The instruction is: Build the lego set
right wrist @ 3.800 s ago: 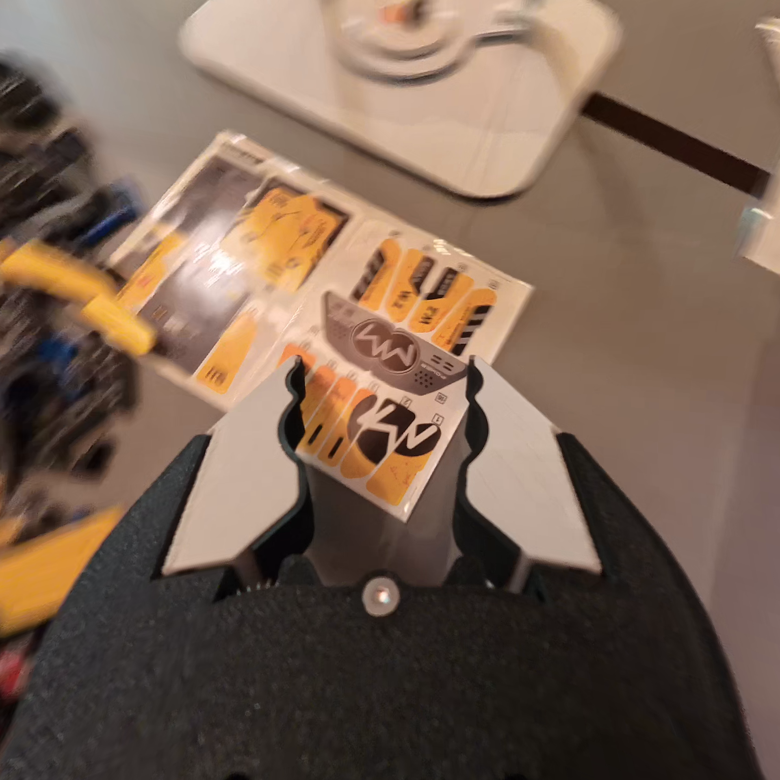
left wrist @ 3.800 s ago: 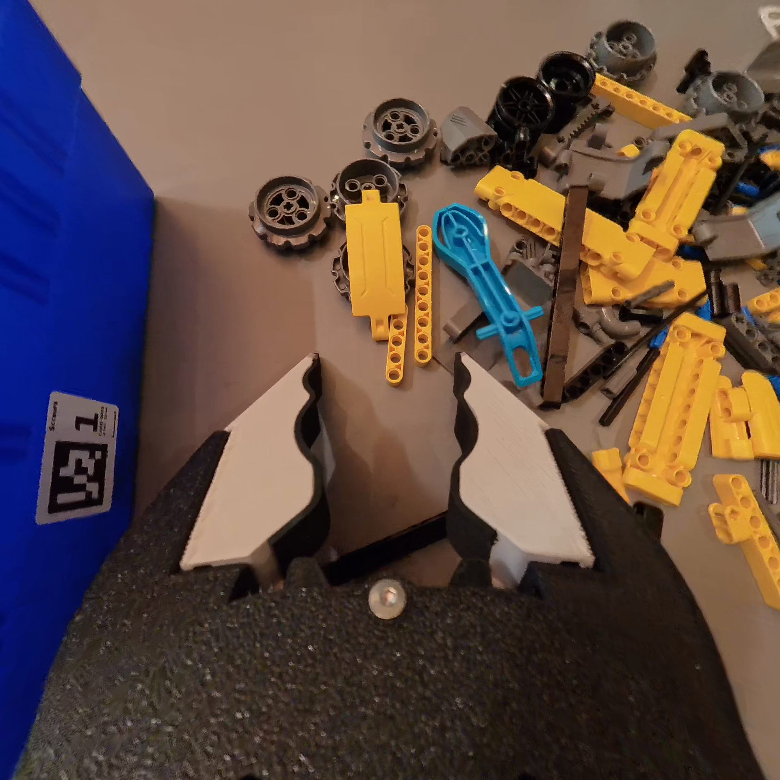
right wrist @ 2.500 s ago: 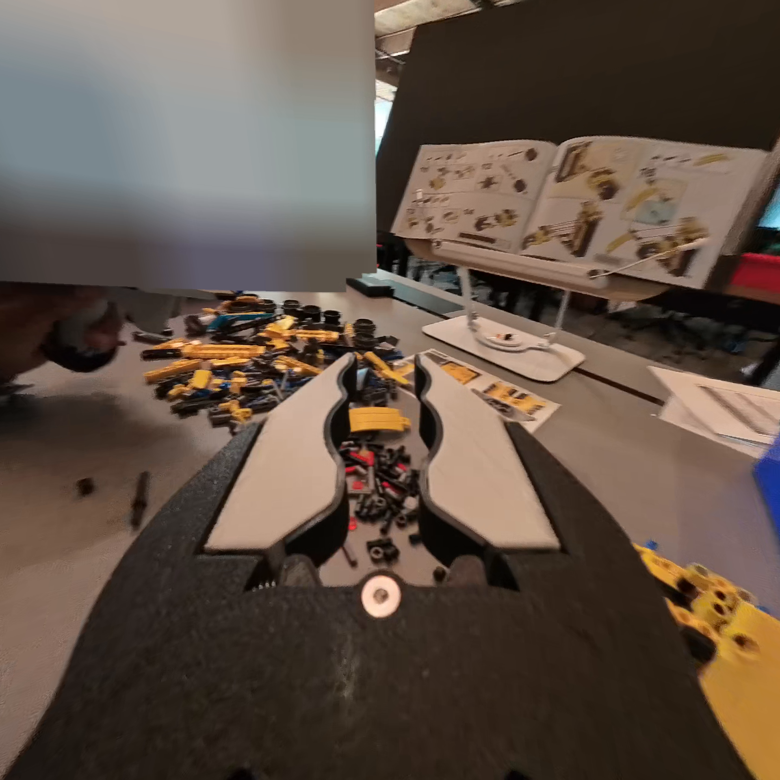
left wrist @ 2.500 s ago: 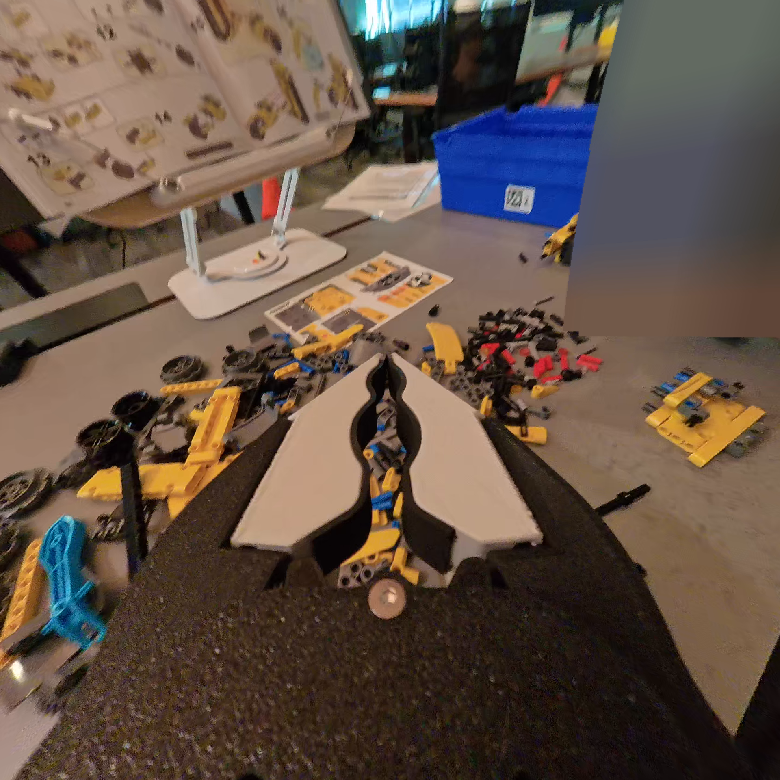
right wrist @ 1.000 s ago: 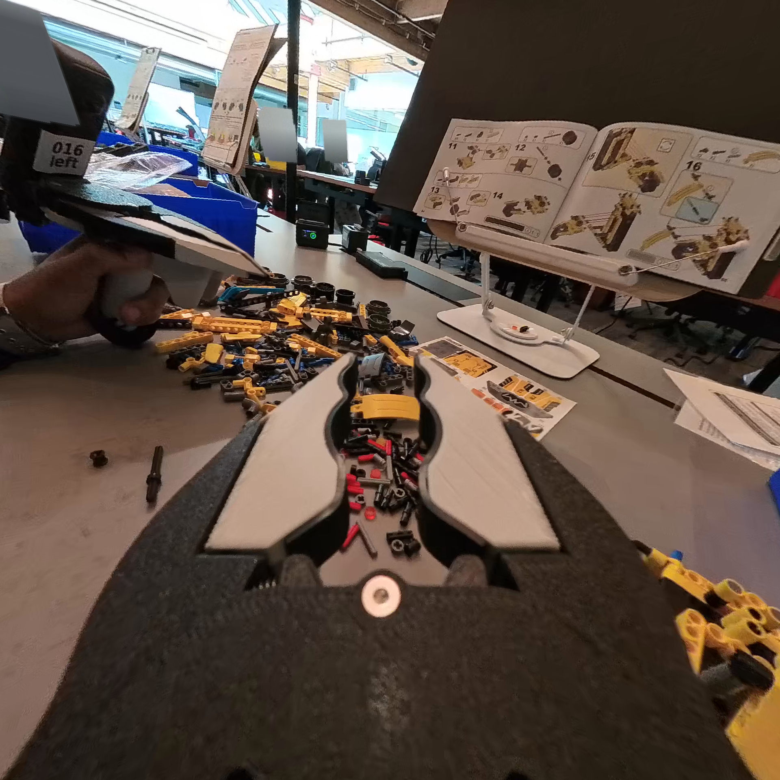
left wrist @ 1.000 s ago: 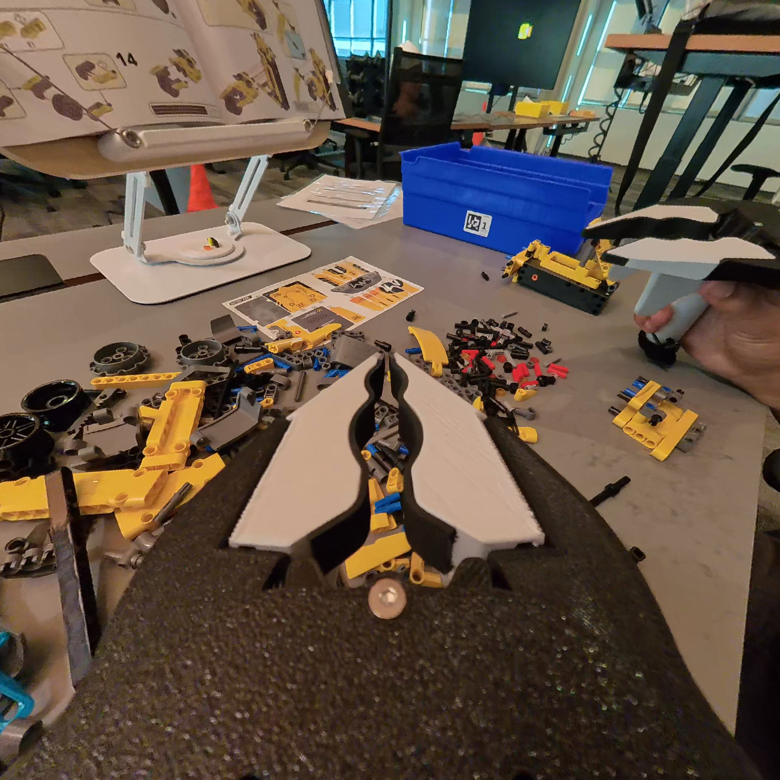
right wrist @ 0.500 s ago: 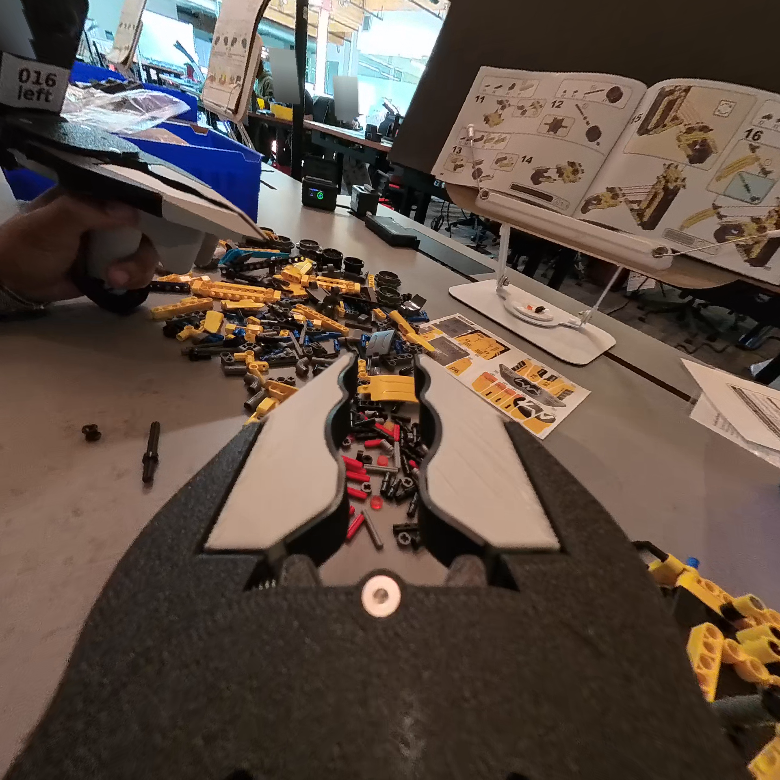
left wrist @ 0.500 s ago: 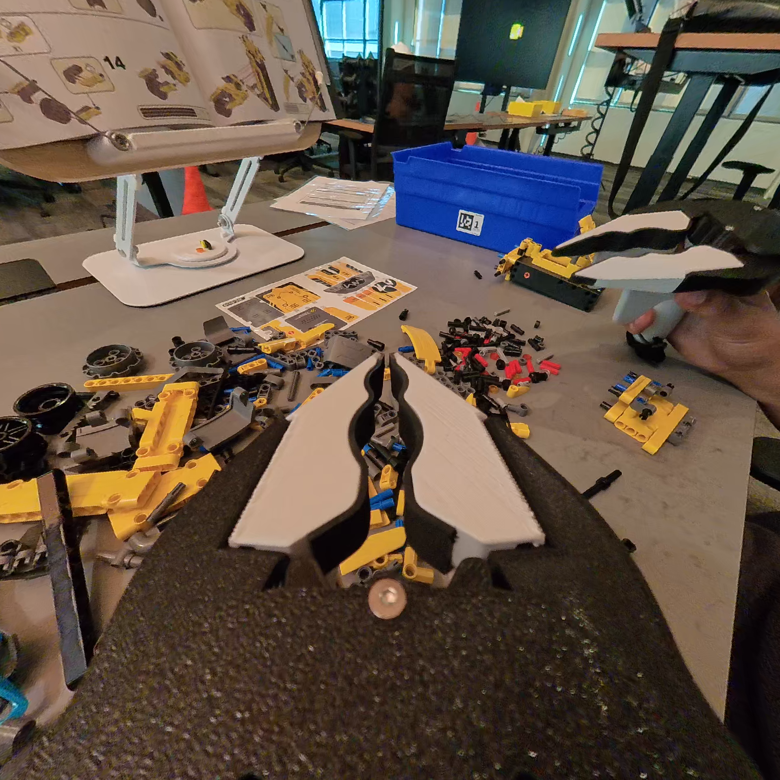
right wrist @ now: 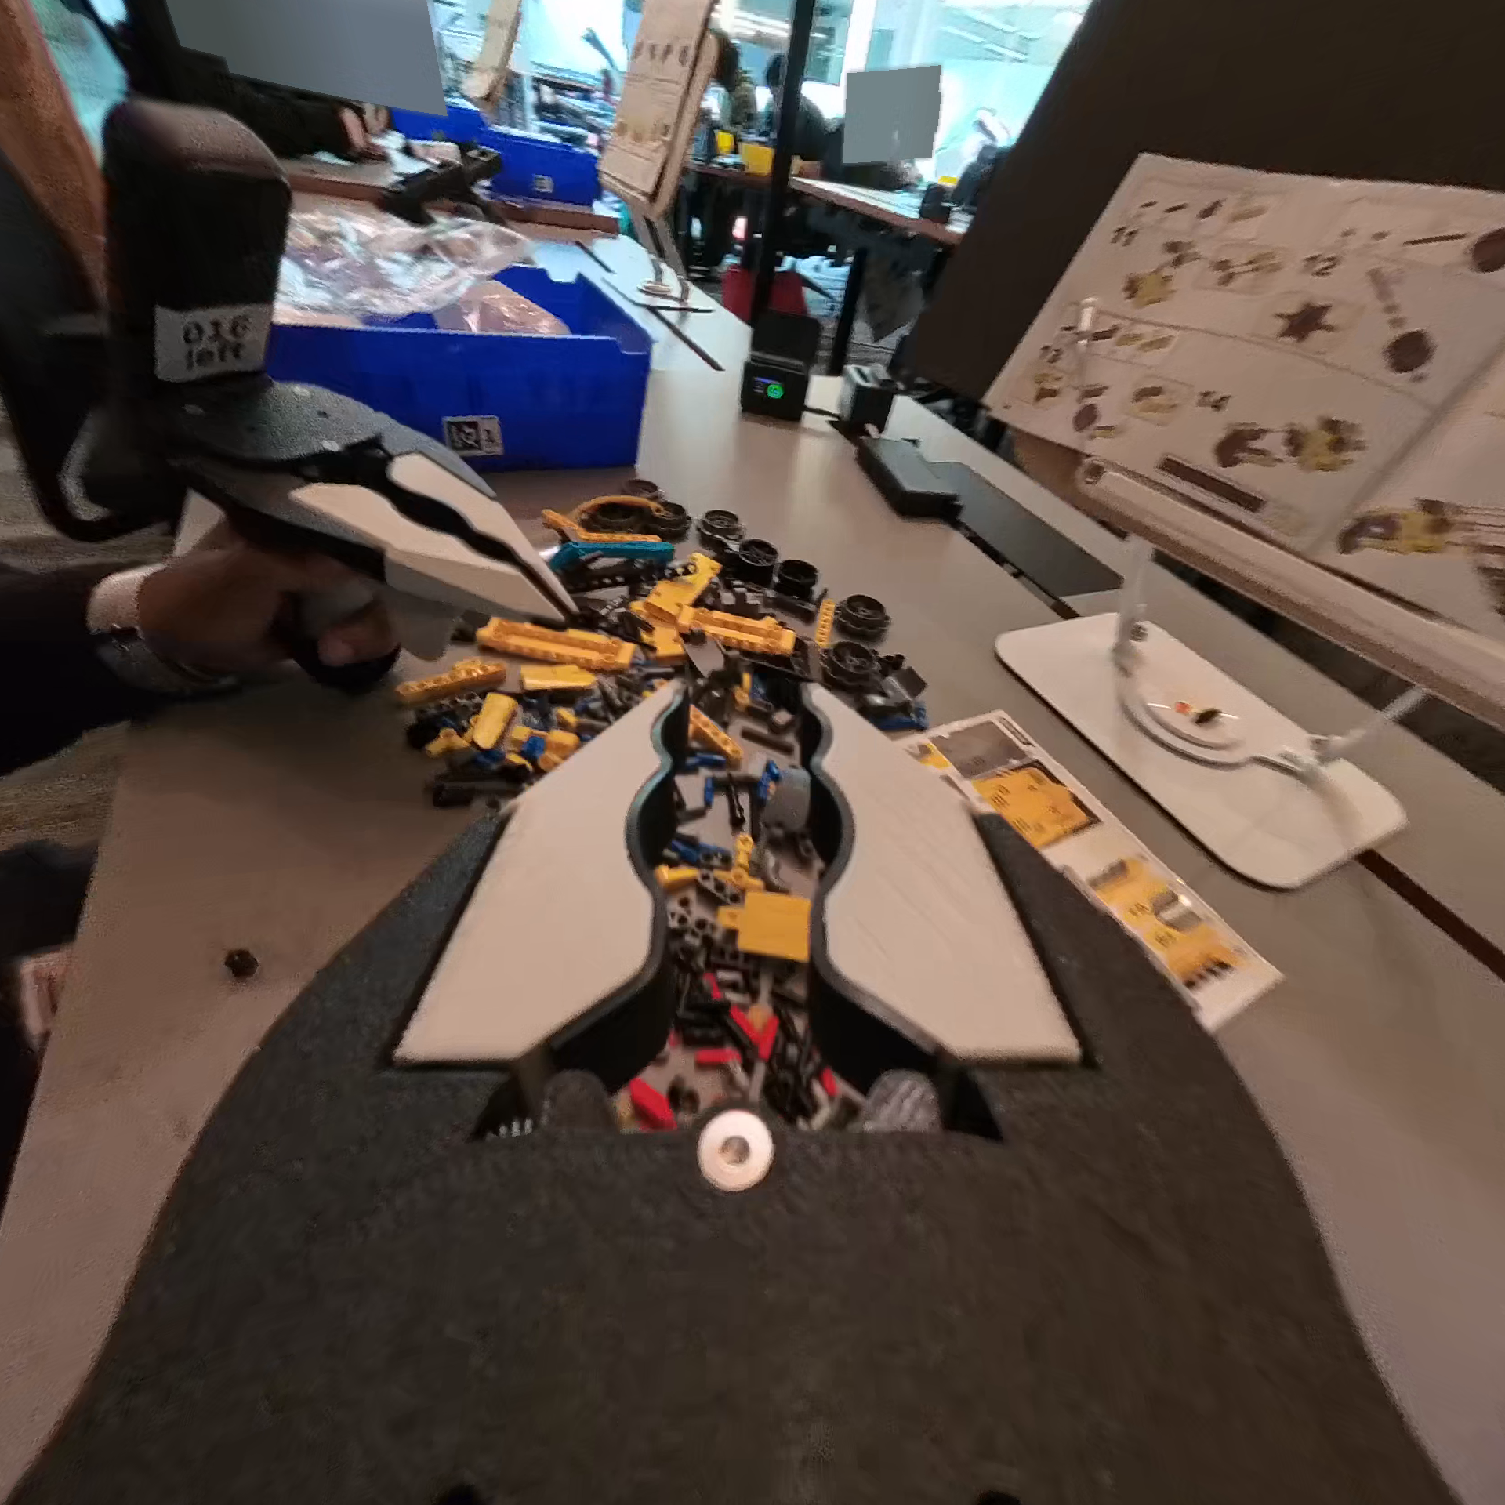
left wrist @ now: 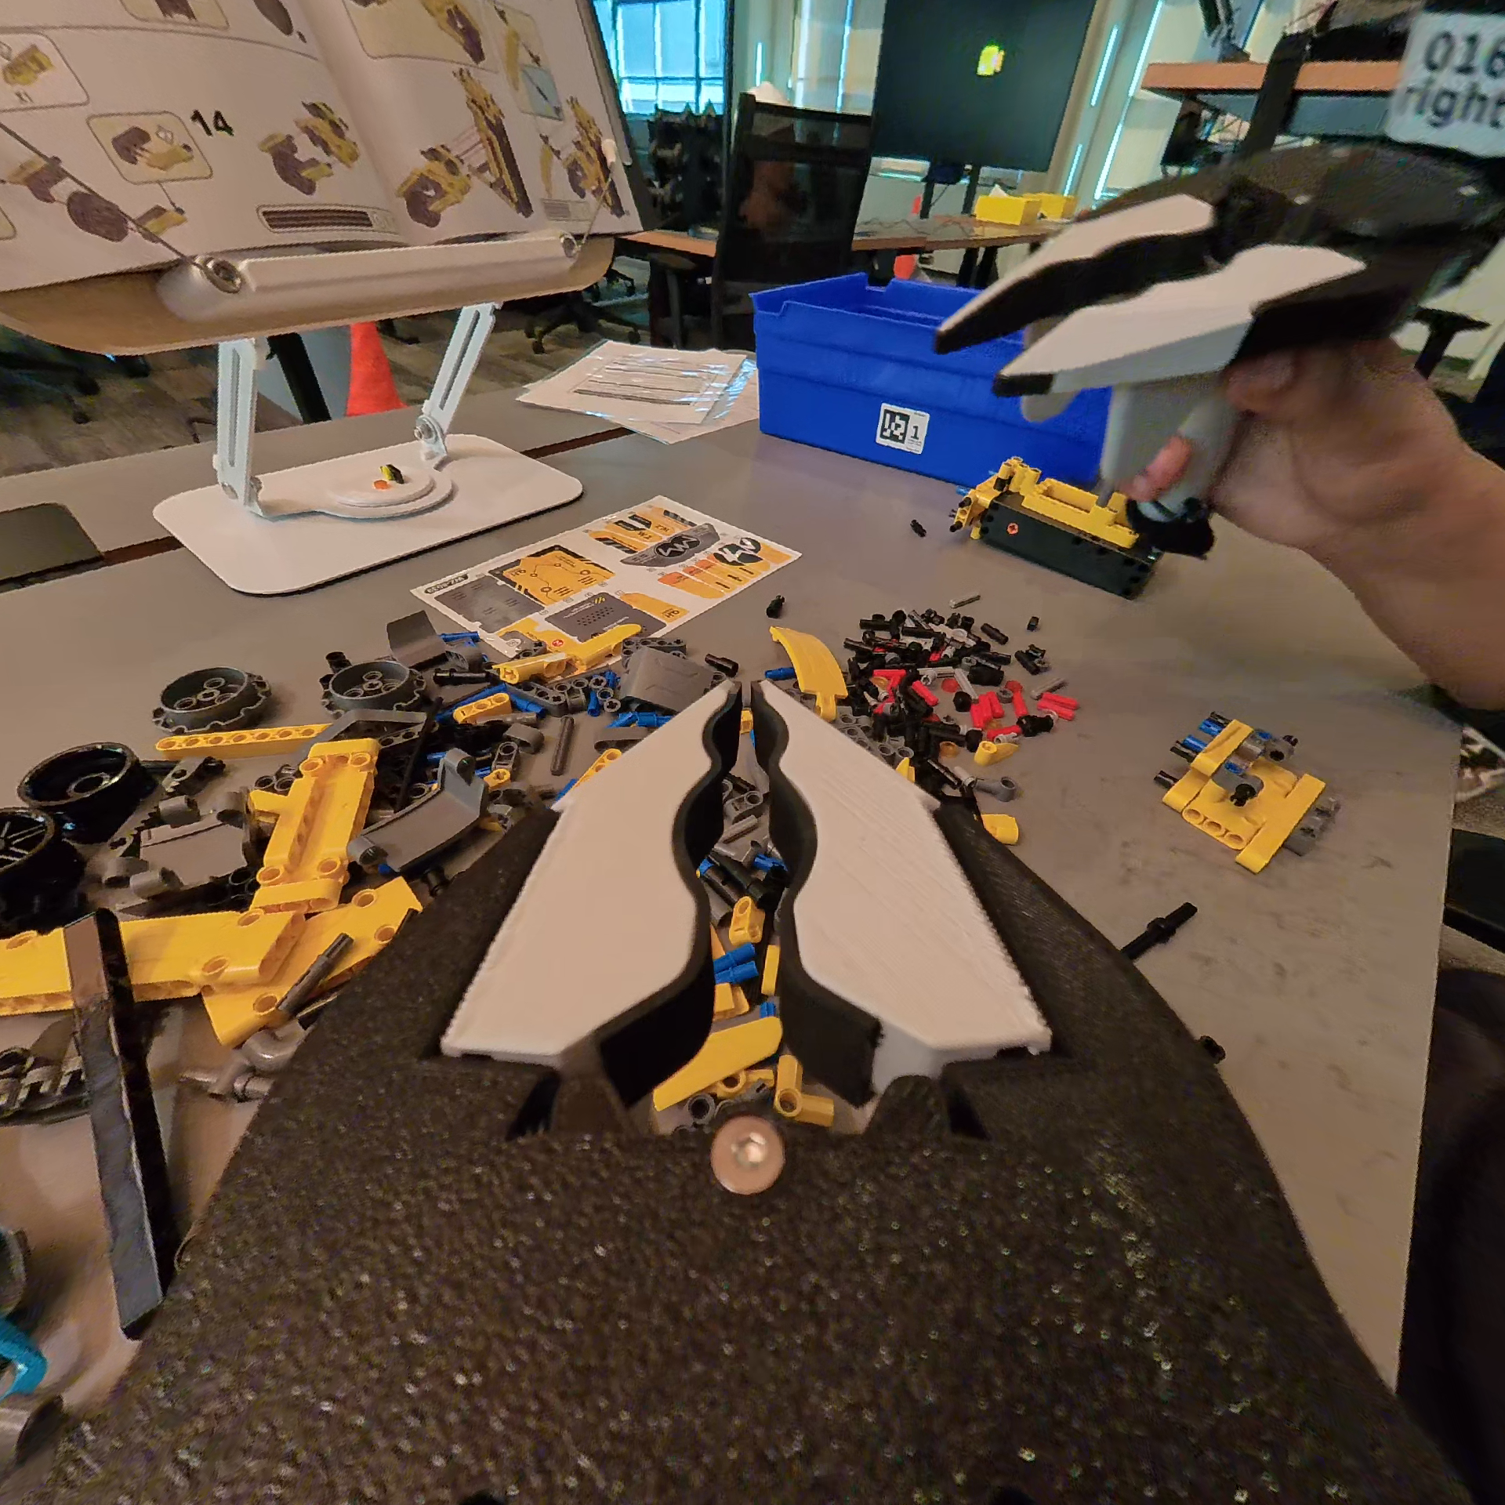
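Observation:
My left gripper (left wrist: 745, 692) is shut and empty, held over a pile of yellow, grey and black toy building pieces (left wrist: 309, 831). It also shows in the right wrist view (right wrist: 562, 607), with its tip just above yellow beams (right wrist: 554, 643). My right gripper (right wrist: 745, 696) is partly open and empty. It hangs above small red and black pins (left wrist: 953, 692) and a yellow panel (right wrist: 774, 920). In the left wrist view the right gripper (left wrist: 969, 366) hangs high at the right, in a hand.
A sticker sheet (left wrist: 603, 570) lies behind the pile. An open instruction booklet (left wrist: 309, 122) rests on a white stand (left wrist: 366, 505). A blue bin (left wrist: 855, 383), a yellow-black assembly (left wrist: 1059, 521) and a small yellow sub-assembly (left wrist: 1238, 798) are at the right. Another blue bin (right wrist: 456, 383) stands far left. The left gripper's tips are roughly 12 cm from the right gripper's.
The right gripper has risen and swung left toward the main pile, coming closer to the left gripper. The left gripper has stayed shut and barely moved since closing earlier.

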A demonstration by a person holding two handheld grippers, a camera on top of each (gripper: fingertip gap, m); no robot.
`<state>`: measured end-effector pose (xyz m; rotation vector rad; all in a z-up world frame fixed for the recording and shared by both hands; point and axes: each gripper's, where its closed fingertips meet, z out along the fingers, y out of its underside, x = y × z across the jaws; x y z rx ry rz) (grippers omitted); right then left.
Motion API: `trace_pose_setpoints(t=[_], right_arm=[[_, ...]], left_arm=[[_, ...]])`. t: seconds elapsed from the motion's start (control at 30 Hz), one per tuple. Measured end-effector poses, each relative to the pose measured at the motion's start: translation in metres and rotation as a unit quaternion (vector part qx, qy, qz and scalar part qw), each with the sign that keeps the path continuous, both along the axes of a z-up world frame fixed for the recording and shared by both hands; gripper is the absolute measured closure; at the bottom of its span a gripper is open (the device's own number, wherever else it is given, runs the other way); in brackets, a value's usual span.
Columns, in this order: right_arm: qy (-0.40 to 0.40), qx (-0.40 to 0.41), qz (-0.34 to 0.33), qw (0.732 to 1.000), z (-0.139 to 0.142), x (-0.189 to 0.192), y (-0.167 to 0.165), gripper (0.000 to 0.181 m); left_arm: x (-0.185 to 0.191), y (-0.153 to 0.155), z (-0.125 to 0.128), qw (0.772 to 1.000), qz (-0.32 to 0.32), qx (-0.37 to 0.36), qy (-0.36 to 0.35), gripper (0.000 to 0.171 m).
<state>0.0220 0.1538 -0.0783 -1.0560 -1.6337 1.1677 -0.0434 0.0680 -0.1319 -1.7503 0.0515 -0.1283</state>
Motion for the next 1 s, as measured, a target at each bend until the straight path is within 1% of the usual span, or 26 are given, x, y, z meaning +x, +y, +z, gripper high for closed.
trace_pose_setpoints(t=[0.07, 0.13, 0.23, 0.33, 0.43, 0.53, 0.7, 1.0], right_arm=[[0.003, -0.018, 0.024, 1.000, -0.001, -0.015, -0.005, 0.155], [0.005, -0.045, 0.042, 0.998, -0.010, -0.025, -0.011, 0.156], [-0.024, -0.078, 0.066, 0.994, -0.026, -0.022, -0.019, 0.156], [-0.009, -0.098, 0.069, 0.993, -0.026, -0.018, -0.016, 0.159], [-0.008, -0.135, 0.083, 0.987, -0.020, -0.016, -0.017, 0.158], [0.005, -0.155, 0.090, 0.984, -0.013, -0.013, -0.017, 0.158], [0.007, -0.144, 0.086, 0.986, -0.012, -0.012, -0.017, 0.158], [-0.015, -0.093, 0.072, 0.993, -0.028, -0.017, -0.019, 0.158]], left_arm=[[0.000, 0.001, -0.002, 1.000, -0.001, -0.005, -0.001, 0.170], [0.000, 0.001, -0.002, 1.000, -0.002, -0.007, 0.000, 0.170], [0.002, 0.001, -0.003, 1.000, -0.004, -0.007, 0.002, 0.170], [0.003, 0.003, -0.006, 1.000, -0.005, -0.017, 0.008, 0.170], [0.004, 0.004, -0.008, 1.000, -0.004, -0.023, 0.013, 0.170], [0.003, 0.004, -0.007, 1.000, -0.003, -0.022, 0.009, 0.170], [0.000, 0.004, -0.006, 1.000, 0.000, -0.019, 0.000, 0.169], [0.000, 0.003, -0.005, 1.000, 0.002, -0.016, 0.002, 0.169]])
